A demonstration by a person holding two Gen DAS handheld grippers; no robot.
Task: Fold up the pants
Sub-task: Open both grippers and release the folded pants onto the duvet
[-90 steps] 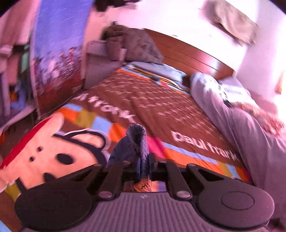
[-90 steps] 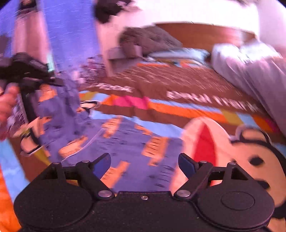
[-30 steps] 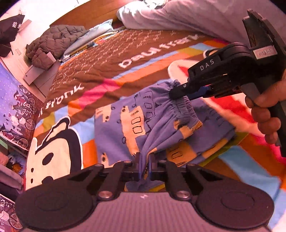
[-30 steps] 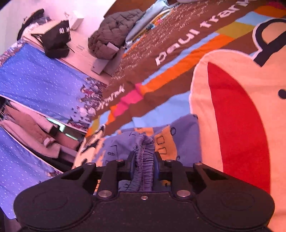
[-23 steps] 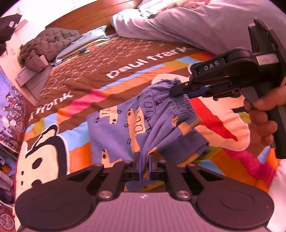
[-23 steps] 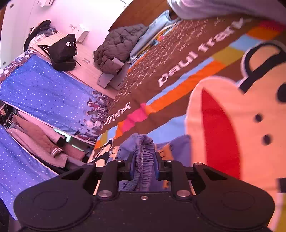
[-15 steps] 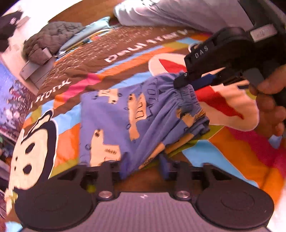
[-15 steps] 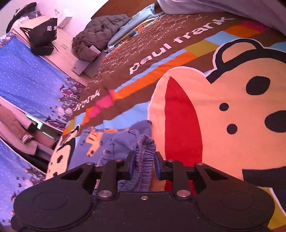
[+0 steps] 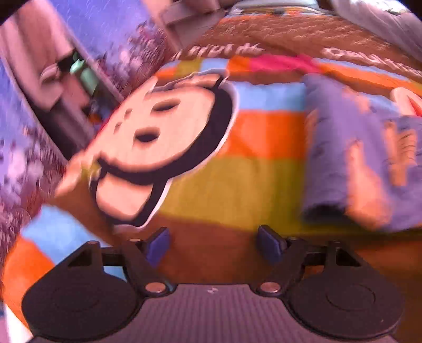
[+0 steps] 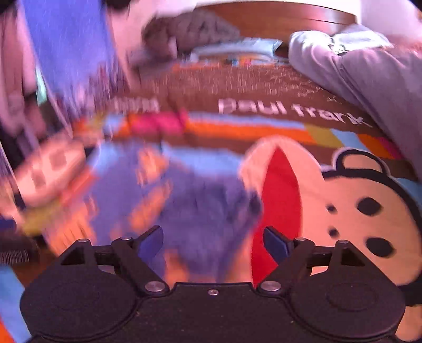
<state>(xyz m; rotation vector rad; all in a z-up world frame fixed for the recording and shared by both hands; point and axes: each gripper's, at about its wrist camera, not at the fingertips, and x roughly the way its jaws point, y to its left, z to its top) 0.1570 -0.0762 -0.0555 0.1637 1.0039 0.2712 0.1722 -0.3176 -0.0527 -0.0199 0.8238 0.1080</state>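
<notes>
The blue pants with orange prints (image 9: 364, 163) lie folded on the colourful bedspread (image 9: 237, 179), at the right of the left wrist view. My left gripper (image 9: 215, 244) is open and empty, to the left of the pants and apart from them. In the right wrist view the pants (image 10: 190, 200) lie just ahead of my right gripper (image 10: 213, 241), which is open with nothing between its blue pads. Both views are blurred by motion.
A grey duvet (image 10: 369, 79) lies along the bed's right side. A quilted jacket (image 10: 190, 29) and pillow sit by the wooden headboard (image 10: 277, 15). A blue patterned curtain (image 9: 110, 34) hangs at the left edge of the bed.
Both grippers have let go of the pants and opened. The pants now lie on the bedspread. The left gripper has swung left, away from them.
</notes>
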